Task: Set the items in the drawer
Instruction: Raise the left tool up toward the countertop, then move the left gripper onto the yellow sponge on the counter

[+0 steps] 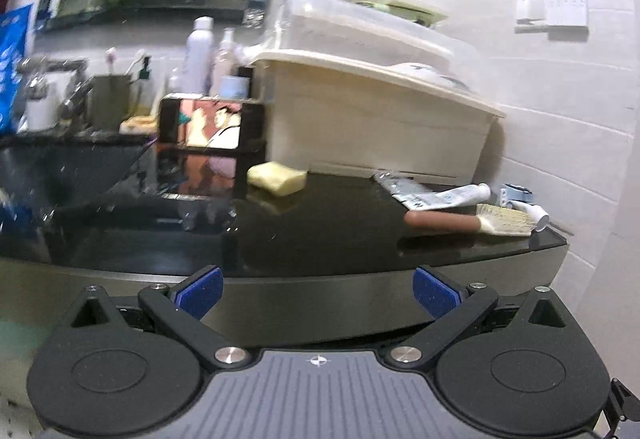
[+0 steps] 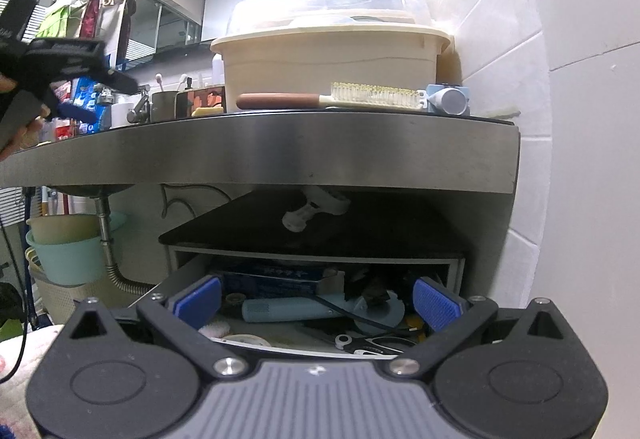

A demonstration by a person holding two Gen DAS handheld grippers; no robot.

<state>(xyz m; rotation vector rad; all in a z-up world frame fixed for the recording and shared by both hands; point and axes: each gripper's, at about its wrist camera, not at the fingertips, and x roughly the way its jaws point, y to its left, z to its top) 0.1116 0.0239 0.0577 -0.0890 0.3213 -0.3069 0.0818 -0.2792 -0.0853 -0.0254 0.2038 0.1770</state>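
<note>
On the black countertop (image 1: 320, 239) lie a wooden-handled brush (image 1: 472, 221), a toothpaste tube (image 1: 444, 196) and a yellow sponge (image 1: 277, 178). My left gripper (image 1: 318, 293) hangs open before the counter's steel edge, holding nothing. In the right wrist view the brush (image 2: 332, 97) rests at the counter's front edge. Below the counter, an open drawer (image 2: 452, 271) holds a blue box, a pale blue tube and scissors (image 2: 372, 346). My right gripper (image 2: 318, 303) is open just in front of the drawer, empty. The left gripper (image 2: 76, 95) shows at the upper left of the right wrist view, held by a hand.
A cream tub (image 1: 380, 119) with a clear lid stands at the back right of the counter. A phone (image 1: 210, 123) with a lit screen leans beside it. The sink (image 1: 60, 175), tap and bottles are at the left. Basins (image 2: 68, 247) and a drain pipe sit under the sink.
</note>
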